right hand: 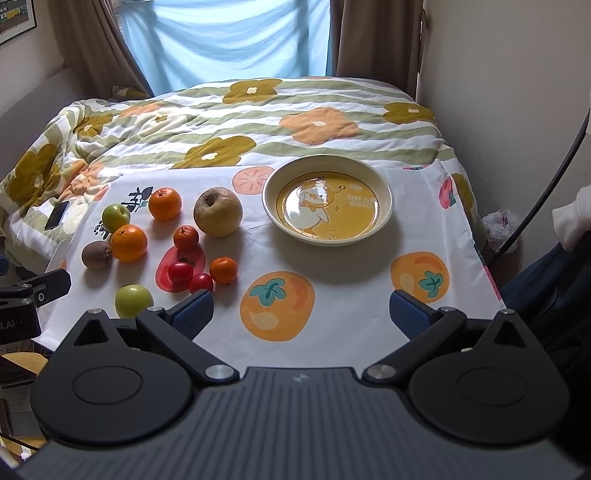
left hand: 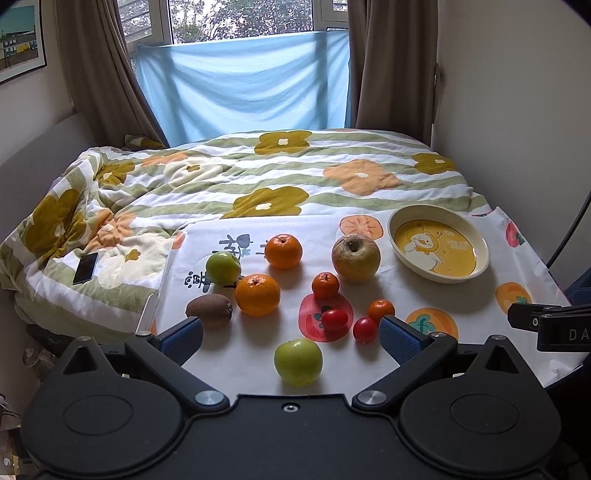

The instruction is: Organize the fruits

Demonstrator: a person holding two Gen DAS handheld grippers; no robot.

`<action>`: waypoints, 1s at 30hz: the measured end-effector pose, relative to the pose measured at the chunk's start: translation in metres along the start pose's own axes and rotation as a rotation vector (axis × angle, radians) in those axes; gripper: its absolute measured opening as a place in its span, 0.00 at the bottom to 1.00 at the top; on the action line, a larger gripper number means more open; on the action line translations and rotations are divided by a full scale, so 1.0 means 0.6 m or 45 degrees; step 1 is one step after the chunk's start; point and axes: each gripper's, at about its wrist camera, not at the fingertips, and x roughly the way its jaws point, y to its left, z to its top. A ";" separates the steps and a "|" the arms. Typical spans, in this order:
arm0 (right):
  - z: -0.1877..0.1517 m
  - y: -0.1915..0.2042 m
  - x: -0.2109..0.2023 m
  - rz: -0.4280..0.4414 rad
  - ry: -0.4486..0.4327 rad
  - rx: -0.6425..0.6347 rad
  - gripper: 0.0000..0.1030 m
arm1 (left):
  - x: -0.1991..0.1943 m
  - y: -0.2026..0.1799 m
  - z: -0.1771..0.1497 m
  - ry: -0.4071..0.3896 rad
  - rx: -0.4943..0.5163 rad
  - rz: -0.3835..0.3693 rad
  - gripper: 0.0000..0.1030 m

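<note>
Green apple (left hand: 298,362) between spread jaws, untouched.

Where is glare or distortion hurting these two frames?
Right wrist view: window glare washes over the plate, blurring its duck print. Left wrist view: the plate reads clearly, but the window is overexposed. Both views: fisheye bends the edges; fruit shadows stay soft, focus sharp.
</note>
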 end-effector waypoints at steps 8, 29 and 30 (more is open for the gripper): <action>0.001 0.005 0.000 0.005 0.000 0.003 1.00 | 0.000 -0.001 -0.001 0.000 -0.001 -0.002 1.00; 0.003 0.005 0.004 0.010 0.005 0.010 1.00 | 0.008 0.002 0.000 0.009 -0.009 -0.015 0.99; 0.003 0.007 0.003 0.009 0.005 0.010 1.00 | 0.009 0.002 0.000 0.009 -0.011 -0.017 0.99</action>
